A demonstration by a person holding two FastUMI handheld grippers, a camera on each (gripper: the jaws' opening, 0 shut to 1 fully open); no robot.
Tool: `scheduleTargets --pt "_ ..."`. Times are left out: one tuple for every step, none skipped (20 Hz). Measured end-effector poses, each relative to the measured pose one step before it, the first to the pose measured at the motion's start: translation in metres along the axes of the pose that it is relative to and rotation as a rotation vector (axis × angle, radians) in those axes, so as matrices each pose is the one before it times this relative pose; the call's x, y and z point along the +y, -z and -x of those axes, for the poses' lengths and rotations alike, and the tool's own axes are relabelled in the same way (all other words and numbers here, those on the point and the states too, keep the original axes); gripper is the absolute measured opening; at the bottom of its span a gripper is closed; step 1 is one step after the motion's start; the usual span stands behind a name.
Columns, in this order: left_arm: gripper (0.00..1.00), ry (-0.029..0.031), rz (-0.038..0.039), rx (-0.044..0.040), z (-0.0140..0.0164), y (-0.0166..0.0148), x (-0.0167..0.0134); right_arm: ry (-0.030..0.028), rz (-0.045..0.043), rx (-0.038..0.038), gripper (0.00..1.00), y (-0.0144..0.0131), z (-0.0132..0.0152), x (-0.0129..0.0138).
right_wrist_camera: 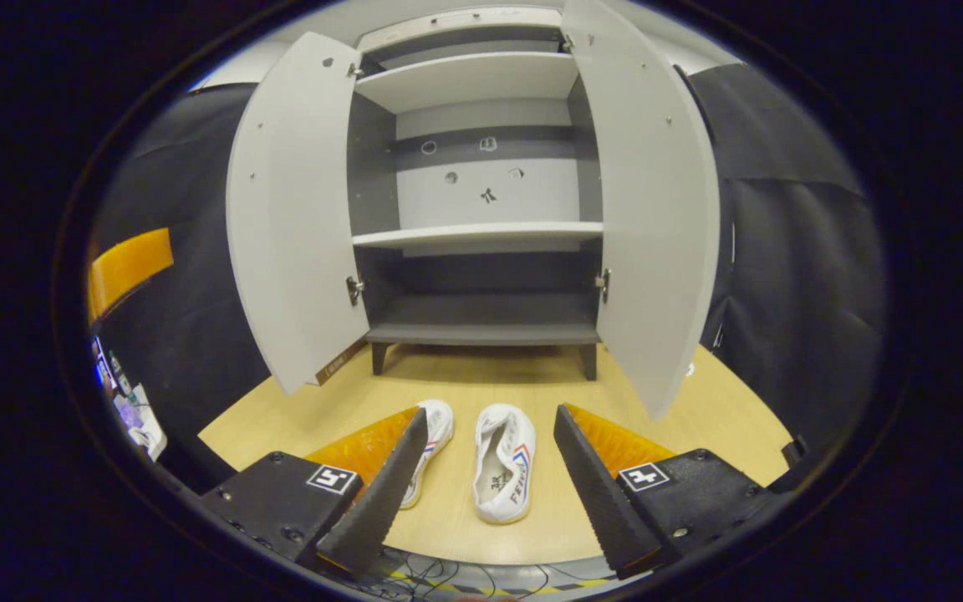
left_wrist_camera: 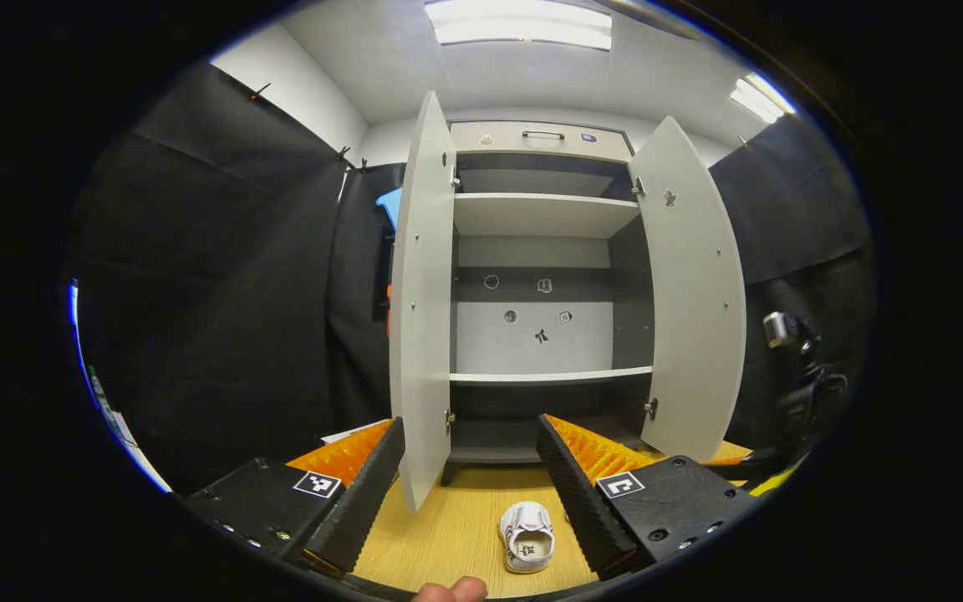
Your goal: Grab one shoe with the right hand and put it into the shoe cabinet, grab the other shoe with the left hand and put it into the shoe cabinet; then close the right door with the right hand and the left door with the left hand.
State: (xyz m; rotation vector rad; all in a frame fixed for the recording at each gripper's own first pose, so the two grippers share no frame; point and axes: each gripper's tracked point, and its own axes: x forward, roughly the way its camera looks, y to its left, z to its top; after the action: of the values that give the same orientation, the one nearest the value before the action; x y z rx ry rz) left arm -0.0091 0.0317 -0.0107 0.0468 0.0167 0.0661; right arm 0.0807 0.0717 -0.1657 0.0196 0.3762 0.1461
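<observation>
**Both grippers spread, shoes lying on the worktop before the open cabinet**

The shoe cabinet is standing on the wooden worktop with its left door and right door swung open. Two white shoes are lying side by side in front of it: the right shoe between the right gripper's spread fingers, the left shoe partly behind one finger. The left gripper is hovering spread too, gripping nothing.
</observation>
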Motion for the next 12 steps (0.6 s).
scheduleTargets --pt "0.95 -0.01108 -0.002 0.0028 0.00026 0.00208 0.00526 -0.01371 -0.01122 0.03257 0.99 0.01019 -0.01098 0.00398" --pt "0.95 -0.01098 0.00038 0.00134 0.00074 0.00009 0.00512 -0.0065 -0.00602 0.02383 0.99 0.0078 -0.00923 0.00239" --pt "0.95 -0.01082 0.00235 0.00226 -0.00048 0.00137 0.00472 -0.00644 -0.00012 0.03062 0.99 0.0109 -0.00948 0.00222" --pt "0.95 -0.0098 0.0032 0.00258 0.00028 0.00038 0.00405 -0.00926 0.00235 0.0282 0.94 0.00941 -0.01061 0.00223" --pt "0.95 -0.00859 0.00117 0.00345 0.00023 0.00189 0.00417 -0.00401 0.00628 0.0257 0.98 0.00784 -0.00995 0.0017" --pt "0.95 -0.01147 -0.0038 0.0103 -0.00104 0.00292 0.00556 -0.00419 0.00761 0.02284 0.98 0.00699 -0.00912 0.00107" --pt "0.95 -0.01419 -0.00496 0.00944 -0.00094 0.00337 0.00592 -0.00529 0.00972 0.0242 0.98 0.00908 -0.01012 0.00174" --pt "0.95 -0.01224 -0.00141 0.00424 -0.0004 0.00242 0.00525 -0.00237 0.00709 0.01756 0.98 0.00563 -0.00838 0.00071" --pt "0.95 -0.01182 0.00178 0.0049 -0.00081 0.002 0.00435 -0.00545 0.00397 0.0122 0.97 0.0035 -0.00725 0.00114" --pt "0.95 -0.01007 0.00486 0.00368 0.00046 0.00111 0.00439 -0.00082 0.00257 0.01047 0.96 0.00312 -0.00834 0.0009" --pt "0.95 -0.00724 0.00549 0.00415 -0.00119 0.00076 0.00281 0.01497 0.00409 0.01116 0.92 0.00242 -0.00678 -0.00335" --pt "0.95 -0.00757 0.00405 0.00515 -0.00143 0.00245 0.00394 0.00963 0.00246 0.00799 0.9 0.00193 -0.00716 -0.00256"
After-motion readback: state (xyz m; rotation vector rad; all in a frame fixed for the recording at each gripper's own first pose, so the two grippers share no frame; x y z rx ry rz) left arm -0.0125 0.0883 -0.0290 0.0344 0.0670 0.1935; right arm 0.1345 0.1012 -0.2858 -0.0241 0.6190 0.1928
